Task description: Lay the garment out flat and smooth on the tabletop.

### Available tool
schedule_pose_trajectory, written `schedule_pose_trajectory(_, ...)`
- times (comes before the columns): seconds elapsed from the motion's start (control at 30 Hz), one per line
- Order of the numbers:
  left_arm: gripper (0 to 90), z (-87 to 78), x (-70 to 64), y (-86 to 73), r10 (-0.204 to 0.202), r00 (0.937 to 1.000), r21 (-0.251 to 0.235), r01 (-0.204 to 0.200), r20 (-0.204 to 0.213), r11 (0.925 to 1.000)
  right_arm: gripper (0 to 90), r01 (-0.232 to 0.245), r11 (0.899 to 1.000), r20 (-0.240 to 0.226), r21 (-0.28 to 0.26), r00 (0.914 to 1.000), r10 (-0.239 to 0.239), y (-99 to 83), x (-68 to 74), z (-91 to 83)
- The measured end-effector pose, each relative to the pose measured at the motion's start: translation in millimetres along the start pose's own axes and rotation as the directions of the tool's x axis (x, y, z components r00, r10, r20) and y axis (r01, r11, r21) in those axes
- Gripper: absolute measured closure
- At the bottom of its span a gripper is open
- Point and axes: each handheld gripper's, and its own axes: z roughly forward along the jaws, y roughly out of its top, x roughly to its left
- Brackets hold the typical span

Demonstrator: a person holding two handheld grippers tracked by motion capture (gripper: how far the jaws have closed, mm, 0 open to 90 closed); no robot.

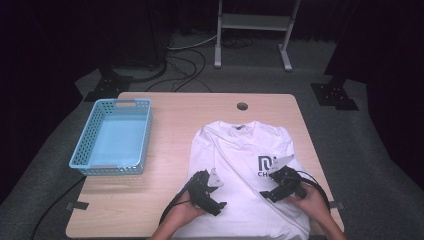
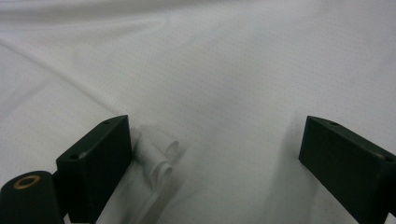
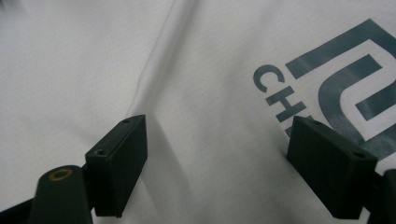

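High view, bench (image 1: 170, 115): light wooden top with a round hole near its far edge, carrying everything below.
T-shirt (image 1: 235, 155): white, spread flat on the right half of the bench, collar toward the far edge, dark printed logo on the chest at the person's right; its near hem reaches the bench's near edge.
Basket (image 1: 88, 140): light blue, perforated walls, on the left part of the bench, well apart from the T-shirt.
Left hand (image 1: 182, 216): comes in from the bottom edge, wrapped around the rear of its tool, forearm angled up and rightward.
Right hand (image 1: 311, 202): comes in from the bottom right, gripping its tool from behind, angled up and leftward.
Left tool (image 2: 212, 154): over the lower middle of the T-shirt, jaws spread wide with plain cloth between them, gripping nothing; a small raised fold of fabric (image 2: 161, 156) lies just beside one jaw.
Right tool (image 3: 217, 154): over the chest area, jaws spread wide, gripping nothing; a long crease runs to one jaw, the logo (image 3: 345, 88) lies by the other.
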Motion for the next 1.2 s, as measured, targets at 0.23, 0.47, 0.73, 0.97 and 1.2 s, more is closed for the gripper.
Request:
schedule_pose_trajectory(0.23,8.5,-14.2,-29.6,-14.4,0.027,0.9978,-0.008,-0.027,0.060,0.9996,19.1,0.036,0.999,-0.022,-0.010,0.9991,-0.036,-31.9,14.7,-17.8)
schedule_pose_trajectory(0.47,13.2,-46.4,-9.1,-6.8,0.071,0.9950,-0.041,-0.068,0.070,0.9968,15.5,0.048,0.999,-0.026,0.023,0.9985,-0.047,-40.1,22.5,-23.4)
schedule_pose_trajectory(0.73,47.8,-42.0,56.3,0.0,0.047,0.9933,-0.009,-0.046,0.106,0.9989,12.9,0.049,0.998,-0.027,0.028,0.9985,-0.048,-38.0,22.6,-21.3)
schedule_pose_trajectory(0.97,67.0,-25.4,61.2,0.6,0.079,0.9802,0.071,-0.093,0.182,0.9931,12.9,0.046,0.999,-0.027,0.007,0.9986,-0.046,-40.7,22.4,-21.6)
schedule_pose_trajectory(1.2,85.0,-23.6,67.0,0.4,0.084,0.9749,0.072,-0.100,0.207,0.9924,12.8,0.037,0.999,-0.022,-0.017,0.9991,-0.037,-43.6,22.8,-21.6)
